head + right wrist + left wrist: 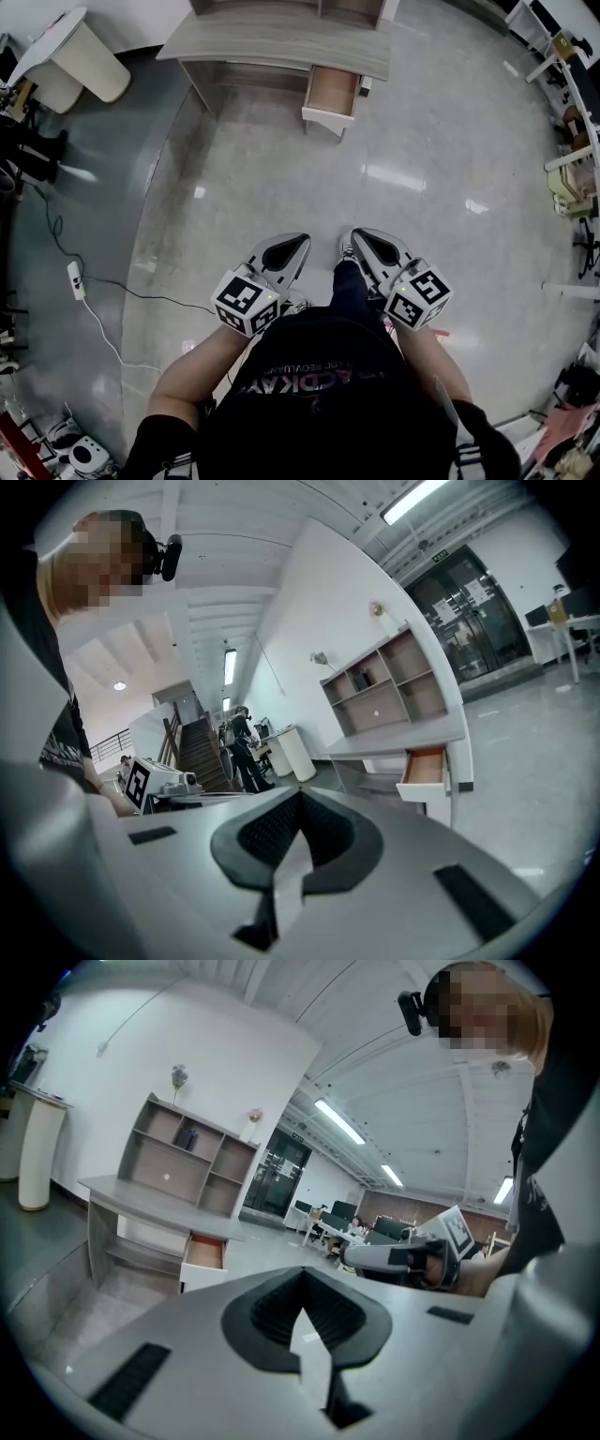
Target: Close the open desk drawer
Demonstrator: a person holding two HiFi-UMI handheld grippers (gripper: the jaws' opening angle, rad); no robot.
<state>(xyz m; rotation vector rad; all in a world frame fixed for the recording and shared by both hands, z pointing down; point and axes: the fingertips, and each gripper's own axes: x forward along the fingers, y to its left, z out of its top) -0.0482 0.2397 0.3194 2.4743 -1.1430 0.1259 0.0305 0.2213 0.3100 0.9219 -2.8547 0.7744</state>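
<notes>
A grey desk (281, 42) stands at the top of the head view, its drawer (332, 94) pulled out toward me with a white front and an empty wooden inside. The drawer (203, 1253) also shows in the left gripper view and the drawer (424, 769) in the right gripper view, far off in both. My left gripper (302, 246) and right gripper (359, 237) are held side by side close to my body, well short of the desk. Both are shut with nothing between the jaws.
A shelf unit (192, 1157) stands on the desk. A white bin (80, 58) stands left of the desk. A power strip and cable (77, 279) lie on the floor at the left. White tables and chairs (572, 112) line the right side. A person (242, 747) stands far off.
</notes>
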